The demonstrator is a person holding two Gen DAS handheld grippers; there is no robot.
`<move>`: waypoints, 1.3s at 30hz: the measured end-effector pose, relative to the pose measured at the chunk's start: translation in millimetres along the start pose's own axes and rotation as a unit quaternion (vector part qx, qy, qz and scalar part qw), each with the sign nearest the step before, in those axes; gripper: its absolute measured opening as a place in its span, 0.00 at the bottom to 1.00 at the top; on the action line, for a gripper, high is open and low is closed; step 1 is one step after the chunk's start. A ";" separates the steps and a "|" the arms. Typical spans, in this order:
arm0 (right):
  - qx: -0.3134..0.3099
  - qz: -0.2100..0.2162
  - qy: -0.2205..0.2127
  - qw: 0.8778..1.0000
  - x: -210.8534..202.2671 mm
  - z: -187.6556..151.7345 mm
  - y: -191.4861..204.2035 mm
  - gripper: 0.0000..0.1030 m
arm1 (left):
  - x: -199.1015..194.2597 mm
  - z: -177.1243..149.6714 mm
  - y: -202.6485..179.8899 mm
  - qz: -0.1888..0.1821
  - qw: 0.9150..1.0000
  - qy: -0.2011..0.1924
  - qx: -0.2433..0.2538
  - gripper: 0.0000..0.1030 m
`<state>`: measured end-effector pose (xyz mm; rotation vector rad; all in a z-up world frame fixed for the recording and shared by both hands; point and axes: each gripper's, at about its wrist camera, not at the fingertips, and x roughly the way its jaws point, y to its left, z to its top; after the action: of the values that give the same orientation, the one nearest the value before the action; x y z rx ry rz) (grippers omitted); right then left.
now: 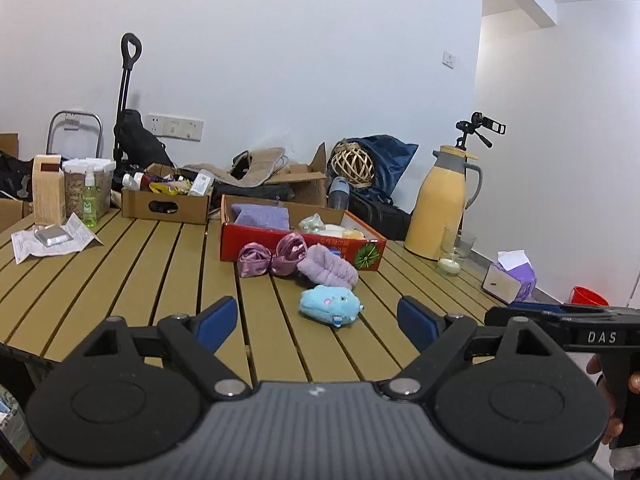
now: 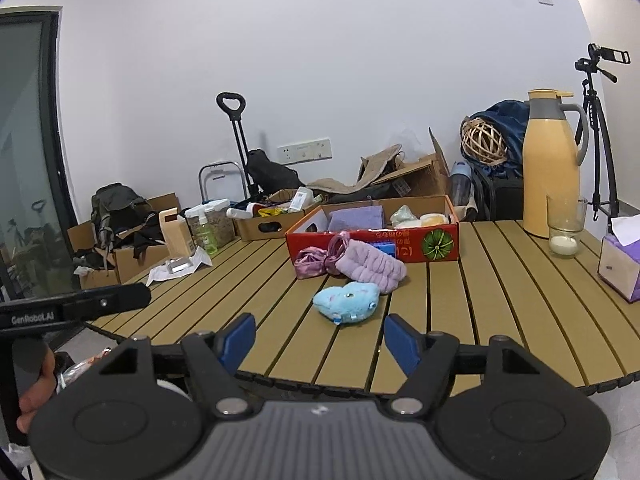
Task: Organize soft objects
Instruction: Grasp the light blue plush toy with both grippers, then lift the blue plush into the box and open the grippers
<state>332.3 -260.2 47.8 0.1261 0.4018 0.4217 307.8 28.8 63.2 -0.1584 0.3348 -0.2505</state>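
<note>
A light blue plush toy (image 1: 330, 305) (image 2: 347, 302) lies on the slatted table, nearest to me. Behind it rest a lilac fluffy headband (image 1: 327, 271) (image 2: 370, 266) and a shiny pink-purple scrunchie bow (image 1: 272, 259) (image 2: 316, 261), all in front of a red cardboard box (image 1: 296, 246) (image 2: 372, 242). The box holds a purple cloth (image 1: 262, 216) (image 2: 355, 218) and pale soft items. My left gripper (image 1: 318, 322) hangs open over the near table edge, nothing between its blue pads. My right gripper (image 2: 320, 338) is open too, short of the plush toy.
A yellow thermos jug (image 1: 440, 204) (image 2: 554, 164), a glass with a candle (image 2: 564, 232) and a tissue box (image 1: 510, 278) (image 2: 620, 268) stand at the right. A brown carton (image 1: 166, 202), spray bottle (image 1: 90, 204) and papers (image 1: 48, 240) sit at the left. A person's hand holds each gripper handle.
</note>
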 end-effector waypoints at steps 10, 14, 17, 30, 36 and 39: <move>0.041 -0.002 0.025 0.999 49.5 -10.1 -26.0 0.68 | 69.6 -14.9 12.1 -0.001 0.999 0.048 -0.015 0.85; 0.051 0.004 0.042 0.998 88.6 -6.0 -39.8 0.66 | 115.2 -11.7 12.6 -0.023 0.998 0.060 -0.017 0.82; 0.051 0.016 0.051 0.997 120.7 2.7 -48.2 0.60 | 159.7 -5.0 18.5 -0.029 0.996 0.080 -0.025 0.70; 0.138 0.045 0.094 0.985 247.8 6.8 -89.4 0.33 | 268.1 -7.5 61.8 -0.108 0.973 0.140 -0.148 0.44; 0.172 0.066 0.091 0.979 254.9 2.5 -96.9 0.32 | 280.6 -10.2 70.3 -0.120 0.963 0.159 -0.184 0.33; 0.188 0.077 0.094 0.975 256.5 0.2 -102.1 0.33 | 283.5 -11.0 71.7 -0.120 0.958 0.170 -0.197 0.34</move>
<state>584.7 -244.6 -62.9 0.4901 0.6595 0.5083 578.6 20.1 -47.3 -0.5562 0.7095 -0.4514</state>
